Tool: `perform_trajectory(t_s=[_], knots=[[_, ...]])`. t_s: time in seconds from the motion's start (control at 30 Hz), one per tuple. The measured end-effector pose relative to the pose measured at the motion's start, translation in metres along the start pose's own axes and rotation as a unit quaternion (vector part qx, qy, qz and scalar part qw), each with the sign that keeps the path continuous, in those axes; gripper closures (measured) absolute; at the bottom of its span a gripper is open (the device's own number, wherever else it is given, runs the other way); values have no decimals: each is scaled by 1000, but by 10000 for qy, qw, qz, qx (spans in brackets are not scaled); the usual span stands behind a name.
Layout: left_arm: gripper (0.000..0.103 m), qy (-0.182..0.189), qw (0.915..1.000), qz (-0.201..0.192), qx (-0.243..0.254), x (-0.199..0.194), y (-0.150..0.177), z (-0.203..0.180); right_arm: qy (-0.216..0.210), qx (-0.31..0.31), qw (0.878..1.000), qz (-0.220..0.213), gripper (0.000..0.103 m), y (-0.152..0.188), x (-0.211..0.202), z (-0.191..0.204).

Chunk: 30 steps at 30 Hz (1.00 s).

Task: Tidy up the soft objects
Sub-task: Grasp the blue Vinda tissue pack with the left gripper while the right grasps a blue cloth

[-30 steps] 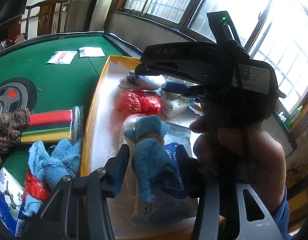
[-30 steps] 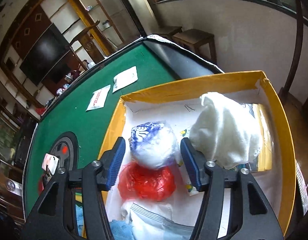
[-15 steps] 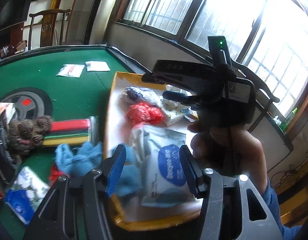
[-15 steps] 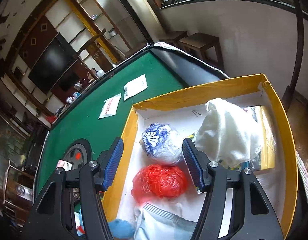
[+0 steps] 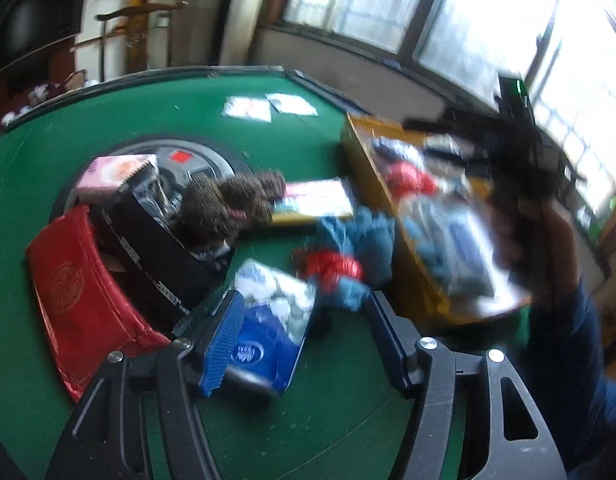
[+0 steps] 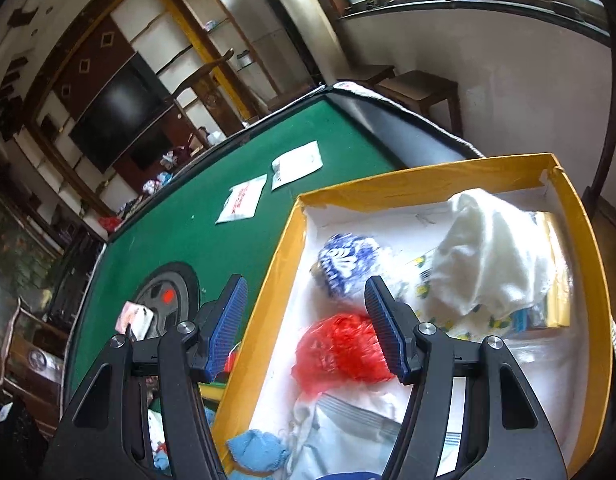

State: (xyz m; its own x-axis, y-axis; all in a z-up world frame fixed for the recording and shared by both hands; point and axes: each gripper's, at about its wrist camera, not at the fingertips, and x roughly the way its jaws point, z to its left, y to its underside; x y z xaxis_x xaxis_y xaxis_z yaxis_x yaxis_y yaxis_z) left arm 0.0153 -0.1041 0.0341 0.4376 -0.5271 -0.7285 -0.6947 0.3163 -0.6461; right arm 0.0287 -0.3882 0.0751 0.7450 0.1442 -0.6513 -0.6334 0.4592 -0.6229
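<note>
The left gripper (image 5: pixel 303 332), empty, jaws opening, hangs over a crinkly blue-and-white packet (image 5: pixel 269 320) on green felt; fuzzy blue cloth (image 5: pixel 360 240) and a knitted brown bundle (image 5: pixel 227 204) remain outside. The right gripper (image 6: pixel 305 324), open and empty, hovers over the yellow-rimmed box (image 6: pixel 267 280), which already holds a red bag (image 6: pixel 340 352) and white cloth (image 6: pixel 492 256).

Daylight pours in from the windows (image 5: pixel 488 28) at the top right of the left wrist view, where the panes glare to plain white, while the far left of the room stays dim. That whole view is smeared by motion blur, worst over the yellow box (image 5: pixel 408 280) and the hand (image 5: pixel 548 240) beside it. The right wrist view is sharper and evenly lit, with the white cloth (image 6: pixel 492 256) bright, straight lines bowing toward the edges and dark corners.
</note>
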Motion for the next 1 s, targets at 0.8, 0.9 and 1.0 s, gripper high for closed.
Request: perform_trajectory(t_s=[0.8, 0.9, 1.0], knots=[[76, -915, 9949, 8, -429, 14, 4, 37, -943, -1981, 9656, 1398, 41, 69, 39, 109], [76, -888, 9947, -140, -490, 6, 2, 39, -776, -2393, 9557, 1530, 41, 83, 41, 124], [76, -844, 9927, -435, -737, -11, -2, 47, -551, -2757, 9440, 1727, 41, 99, 45, 136]])
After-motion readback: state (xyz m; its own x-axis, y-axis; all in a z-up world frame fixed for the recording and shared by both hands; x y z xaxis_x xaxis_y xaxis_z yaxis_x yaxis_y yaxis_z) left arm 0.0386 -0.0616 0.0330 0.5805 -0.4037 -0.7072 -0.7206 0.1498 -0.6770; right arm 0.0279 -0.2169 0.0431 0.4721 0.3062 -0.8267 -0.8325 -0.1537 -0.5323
